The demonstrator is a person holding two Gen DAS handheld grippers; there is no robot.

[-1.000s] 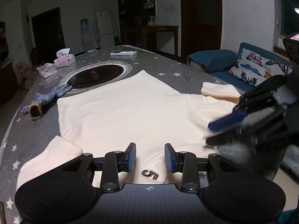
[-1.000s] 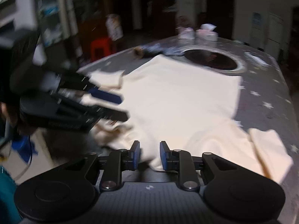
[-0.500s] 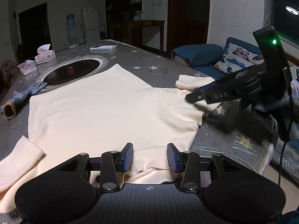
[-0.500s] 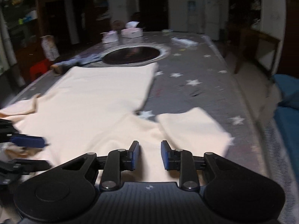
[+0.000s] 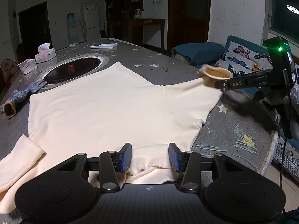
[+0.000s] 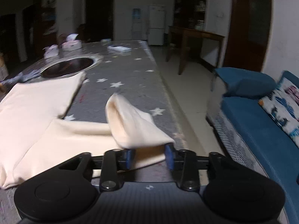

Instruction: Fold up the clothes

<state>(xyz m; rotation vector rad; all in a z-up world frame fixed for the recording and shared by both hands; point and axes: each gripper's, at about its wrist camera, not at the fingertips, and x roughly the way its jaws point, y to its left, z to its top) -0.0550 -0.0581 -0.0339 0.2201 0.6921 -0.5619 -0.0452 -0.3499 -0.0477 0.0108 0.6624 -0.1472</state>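
Your left gripper (image 5: 150, 156) has its fingers spread wide, straddling the collar of the cream shirt (image 5: 104, 110), which lies flat on the desk (image 5: 233, 130) ahead of them. Your right gripper (image 6: 149, 157) also has its fingers apart; the shirt's sleeve (image 6: 134, 127) lies between and just ahead of them, its cuff curling upward.

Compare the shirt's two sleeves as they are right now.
The right sleeve is lifted off the table over the right gripper, cuff open; the left sleeve lies flat on the table, untouched. The right is stretched outward; the left lies slack beside the body. Both are short, cream fabric.
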